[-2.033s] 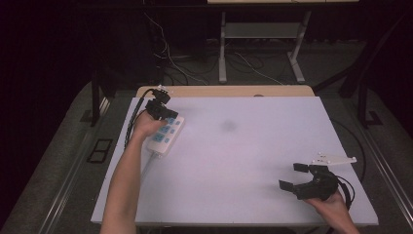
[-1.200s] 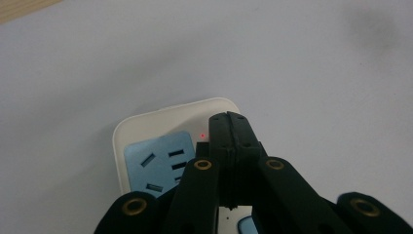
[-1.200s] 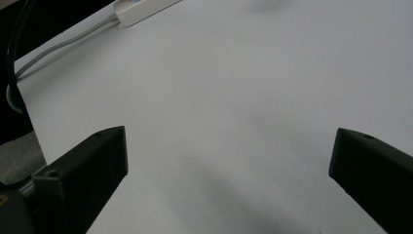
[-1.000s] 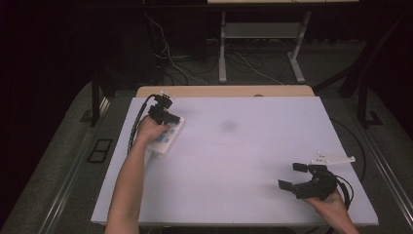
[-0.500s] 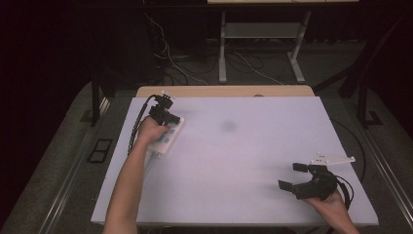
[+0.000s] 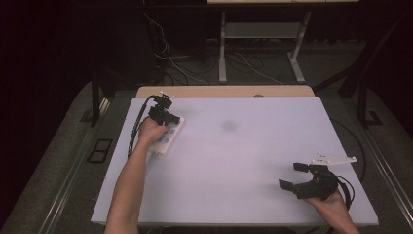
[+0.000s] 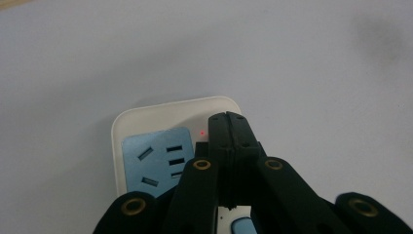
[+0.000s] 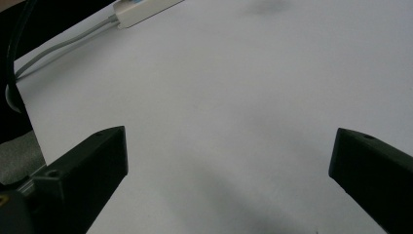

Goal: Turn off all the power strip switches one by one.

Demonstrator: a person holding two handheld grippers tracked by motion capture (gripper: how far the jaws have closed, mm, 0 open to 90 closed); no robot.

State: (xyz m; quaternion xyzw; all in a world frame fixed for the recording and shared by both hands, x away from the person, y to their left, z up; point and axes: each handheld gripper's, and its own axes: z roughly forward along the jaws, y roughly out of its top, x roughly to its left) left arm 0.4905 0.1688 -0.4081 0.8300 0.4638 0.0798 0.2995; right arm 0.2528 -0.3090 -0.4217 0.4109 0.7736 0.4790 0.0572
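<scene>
On the white tabletop (image 6: 243,165), the left forearm stretches to the far left part, where the left gripper (image 7: 229,122), jaws pressed together, touches the power strip (image 7: 160,141) beside its red light, while the right gripper (image 6: 297,176) rests near, jaws spread.

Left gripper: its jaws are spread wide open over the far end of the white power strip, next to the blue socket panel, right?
Not quite. The left gripper has its jaws shut together, not spread wide, as the left gripper view shows. The rest holds: its tips sit over the far end of the white power strip, next to the blue socket panel.
</scene>
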